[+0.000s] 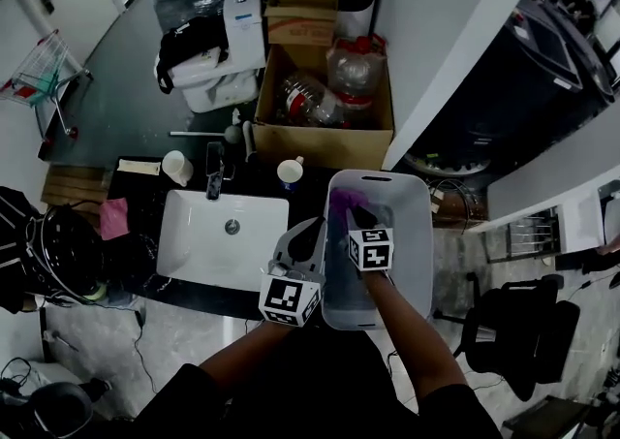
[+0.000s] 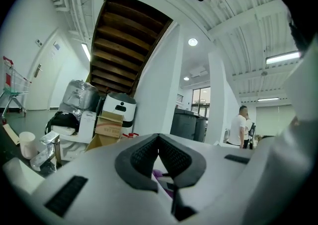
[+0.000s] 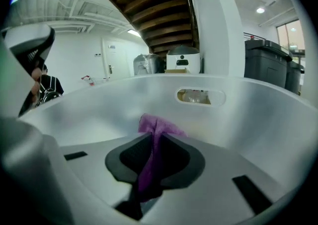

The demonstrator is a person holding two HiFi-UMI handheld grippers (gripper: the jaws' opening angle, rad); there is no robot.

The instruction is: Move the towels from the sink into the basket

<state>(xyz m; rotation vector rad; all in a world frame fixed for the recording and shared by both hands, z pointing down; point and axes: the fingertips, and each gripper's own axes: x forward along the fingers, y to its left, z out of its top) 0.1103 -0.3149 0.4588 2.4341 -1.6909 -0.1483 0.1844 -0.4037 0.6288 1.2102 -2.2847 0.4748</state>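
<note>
Leftward, the white sink (image 1: 194, 234) sits in the dark bench (image 1: 145, 197). Just right of it, the left claw (image 2: 158, 137) hovers by the near-left rim of the pale plastic basket (image 1: 415, 234), its pads closed tip to tip with nothing between them. Further right, the right claw (image 3: 156, 145) reaches down inside the basket, its pads clamped on a purple towel (image 3: 155, 125) whose free end bunches up past the fingertips, toward the basket's far wall with the handle slot.
</note>
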